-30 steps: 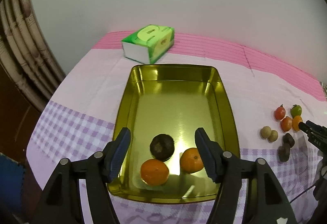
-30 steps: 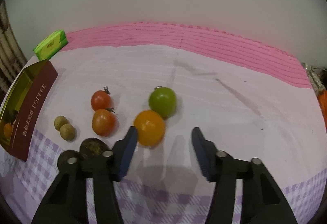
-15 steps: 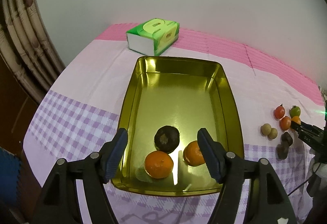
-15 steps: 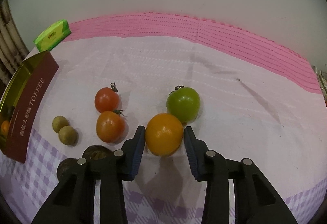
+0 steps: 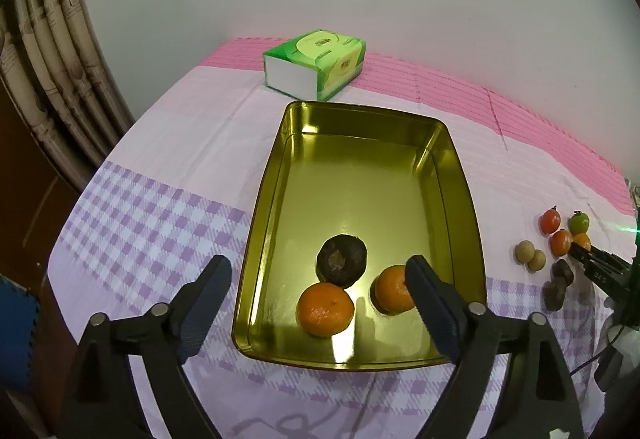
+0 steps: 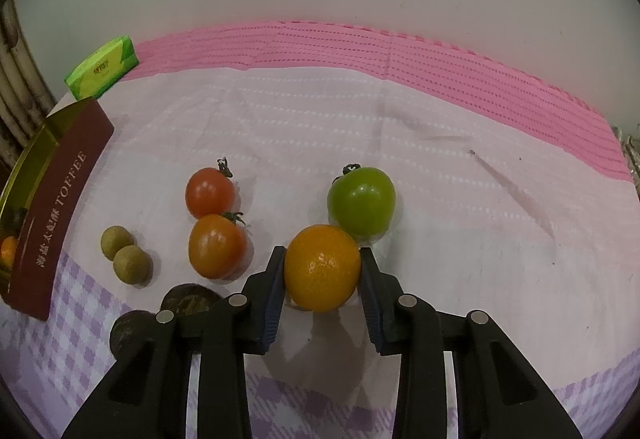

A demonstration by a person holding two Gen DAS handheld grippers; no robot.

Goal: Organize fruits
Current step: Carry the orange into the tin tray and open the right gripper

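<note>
My right gripper (image 6: pixel 323 255) is closing its jaws, and both pads press the sides of a yellow-orange tomato (image 6: pixel 322 267) on the cloth. A green tomato (image 6: pixel 361 200) touches it from behind. To the left lie a red tomato (image 6: pixel 210 192), an orange-red tomato (image 6: pixel 217 245), two small tan round fruits (image 6: pixel 124 253) and two dark fruits (image 6: pixel 188 299). My left gripper (image 5: pixel 318 267) hovers over the near end of the gold tray (image 5: pixel 264 207), its jaws opening and holding nothing. Inside the tray are two oranges (image 5: pixel 325 310) (image 5: pixel 390 289) and a dark round fruit (image 5: pixel 341 261).
A green tissue pack (image 5: pixel 316 63) lies behind the tray on the pink band of the cloth. The tray's maroon side (image 6: pixel 56 199) reads TOFFEE. A curtain (image 5: pixel 48 71) hangs left of the table, and a wall stands behind it.
My right jaws closed from wide apart onto the yellow-orange tomato. My left jaws spread much wider over the tray. The fruits in the tray stayed put.
</note>
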